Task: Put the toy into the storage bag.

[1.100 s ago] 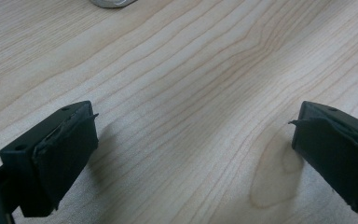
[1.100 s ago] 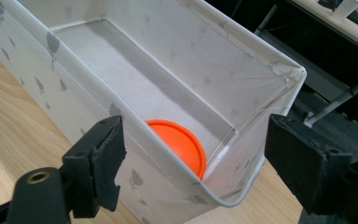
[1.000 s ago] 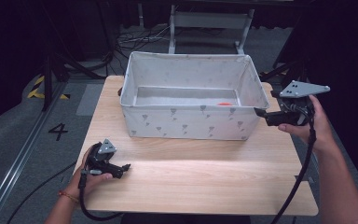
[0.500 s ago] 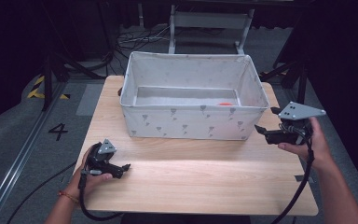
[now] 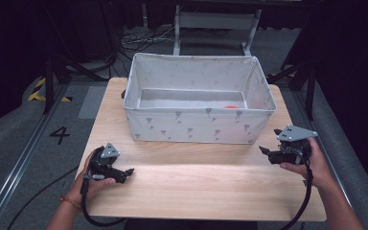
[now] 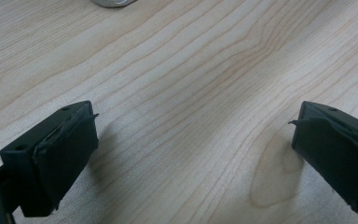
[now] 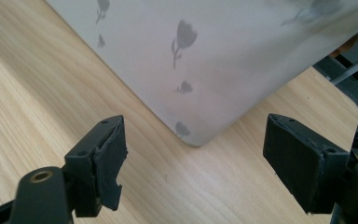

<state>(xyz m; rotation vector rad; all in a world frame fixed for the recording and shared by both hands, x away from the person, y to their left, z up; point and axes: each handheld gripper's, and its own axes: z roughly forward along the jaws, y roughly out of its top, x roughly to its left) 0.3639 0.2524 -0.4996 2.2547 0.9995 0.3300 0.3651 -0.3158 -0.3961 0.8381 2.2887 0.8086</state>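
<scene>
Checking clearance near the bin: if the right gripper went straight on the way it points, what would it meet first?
Most likely the bin: its near corner sits dead ahead between the open right gripper jaws, though depth is unclear.

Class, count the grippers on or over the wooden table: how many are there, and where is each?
2. The left gripper sits near the table's front left; the right gripper is at the right, beside the fabric bin's front corner.

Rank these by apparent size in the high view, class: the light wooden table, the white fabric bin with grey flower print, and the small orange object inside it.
1. Light wooden table
2. White fabric bin
3. Small orange object, by far the smallest
</scene>
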